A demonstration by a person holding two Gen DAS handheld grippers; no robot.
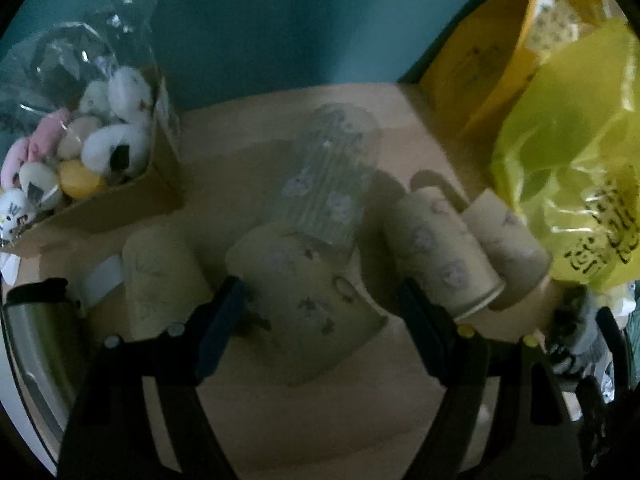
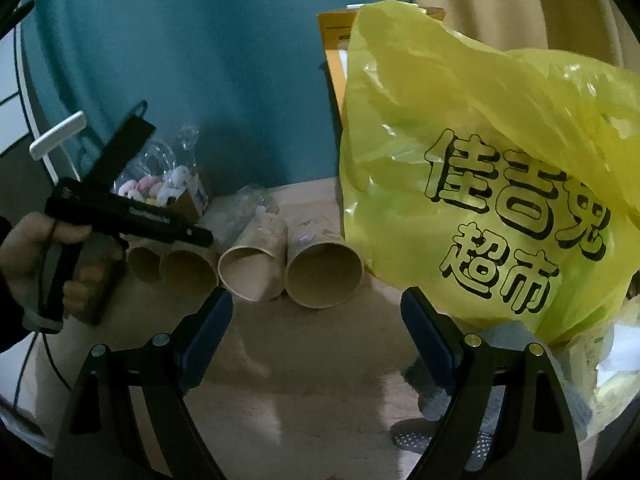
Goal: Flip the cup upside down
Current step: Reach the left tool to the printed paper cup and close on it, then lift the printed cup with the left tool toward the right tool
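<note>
Evidently, the approach is under way and no cup has been gripped yet. Four paper cups are seen lying on their sides in a row on the wooden tabletop point(image 2: 304, 360), their open mouths turned toward the right wrist camera. The floral paper cup point(image 1: 308, 300) lies between the fingers of the left gripper point(image 1: 320, 312), whose jaws are spread wide and appear to touch nothing. A ribbed plastic cup sleeve point(image 1: 332, 184) lies just behind that cup. Two further paper cups point(image 1: 444, 248) rest to the right, beside the yellow shopping bag point(image 2: 492, 184); a fourth paper cup point(image 1: 156, 276) lies to the left, near a steel tumbler point(image 1: 40, 348). A cardboard box of small plush toys point(image 1: 92, 152) sits at the far left.

The right gripper point(image 2: 316, 340) is held back from the row, jaws wide apart and empty, pointed toward the widest cup mouth point(image 2: 324, 274).

The next move is judged to call for the left jaws to be lowered around the floral cup's body and closed gently, since thin paper may crush; the cup would then be lifted, rotated and set down on its rim.
</note>
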